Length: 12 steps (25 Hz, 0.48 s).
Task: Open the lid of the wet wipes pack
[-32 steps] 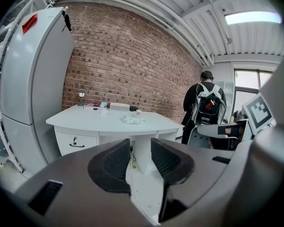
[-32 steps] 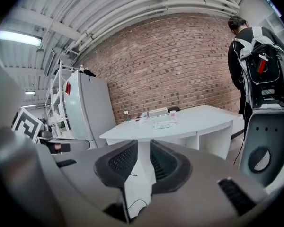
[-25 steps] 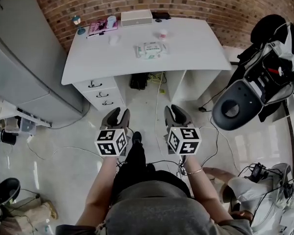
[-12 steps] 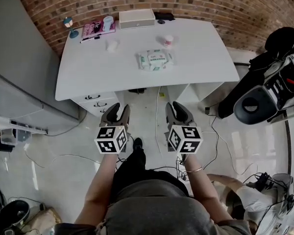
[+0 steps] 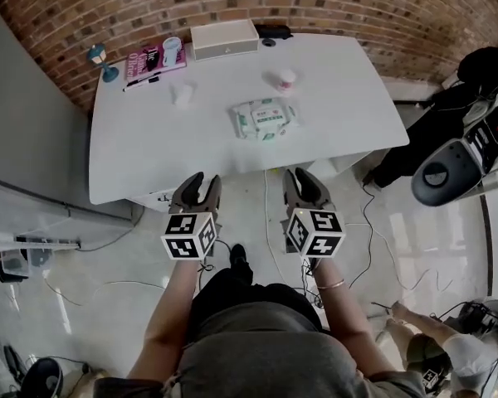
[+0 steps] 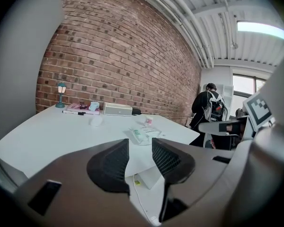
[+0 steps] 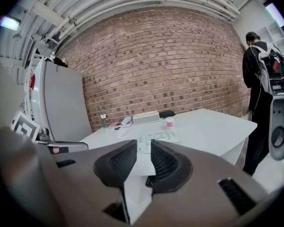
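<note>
White desk (image 5: pixel 149 148) holds the wipes pack (image 5: pixel 249 123); left gripper (image 5: pixel 202 182) and right gripper (image 5: pixel 300 178), empty, jaws apart, hang short of its edge. Approach step: next, reach the seemingly shut lid (image 5: pixel 270 115).

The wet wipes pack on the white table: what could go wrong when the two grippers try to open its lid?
The wet wipes pack lies loose on the smooth table, so pulling its lid might lift the whole pack unless one gripper pins it. The small cup close behind it could get knocked over. The left gripper and right gripper are open and empty, short of the table.
</note>
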{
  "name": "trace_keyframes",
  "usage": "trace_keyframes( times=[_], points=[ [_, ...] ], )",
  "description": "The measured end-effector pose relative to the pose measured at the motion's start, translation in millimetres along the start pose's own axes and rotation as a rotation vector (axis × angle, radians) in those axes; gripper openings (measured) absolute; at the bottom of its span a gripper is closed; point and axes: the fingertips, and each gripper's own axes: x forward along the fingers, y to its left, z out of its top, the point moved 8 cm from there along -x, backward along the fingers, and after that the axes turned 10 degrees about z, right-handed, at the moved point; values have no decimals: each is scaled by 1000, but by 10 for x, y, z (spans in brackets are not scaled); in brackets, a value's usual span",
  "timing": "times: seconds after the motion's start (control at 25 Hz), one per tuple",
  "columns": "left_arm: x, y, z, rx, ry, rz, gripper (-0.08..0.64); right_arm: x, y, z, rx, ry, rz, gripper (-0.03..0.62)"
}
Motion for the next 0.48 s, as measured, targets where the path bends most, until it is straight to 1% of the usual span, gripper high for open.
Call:
trace_keyframes(
  times=[0.28,0.48],
  points=[
    [279,109,93,15,12,-39,143,169,-31,28,2,7,-47,97],
    [383,127,114,36,31,-59,143,216,-54,-10,8,27,-70,97]
  ],
)
